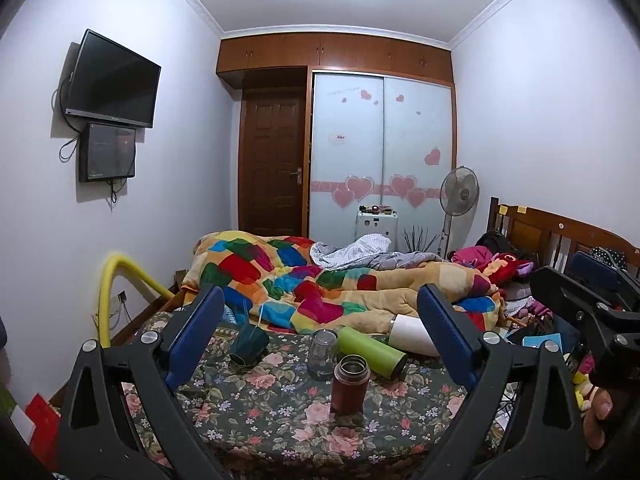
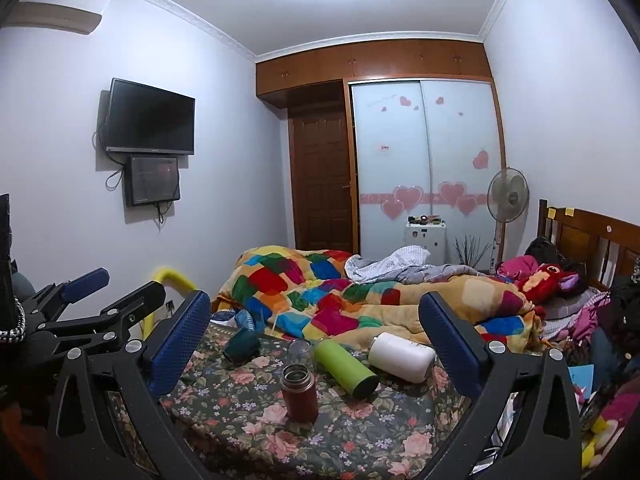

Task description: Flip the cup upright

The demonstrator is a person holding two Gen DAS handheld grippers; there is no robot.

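On the floral bedsheet (image 1: 256,408) a red-brown flask (image 1: 351,385) stands upright with its mouth open; it also shows in the right wrist view (image 2: 299,393). Behind it a clear glass (image 1: 322,354) stands, a green bottle (image 1: 371,352) lies on its side, a white bottle (image 1: 412,335) lies on its side, and a dark teal cup (image 1: 249,346) lies tipped over. My left gripper (image 1: 320,320) is open and empty, held back from them. My right gripper (image 2: 316,328) is open and empty, also held back. The same things show in the right wrist view: glass (image 2: 300,352), green bottle (image 2: 346,368), white bottle (image 2: 401,356), teal cup (image 2: 241,345).
A colourful patchwork quilt (image 1: 320,284) is heaped across the bed behind the cups. A wooden headboard (image 1: 560,236) and stuffed toys (image 1: 508,264) are at the right. A yellow rail (image 1: 120,280) is at the left bed edge. A TV (image 1: 112,80) hangs on the left wall.
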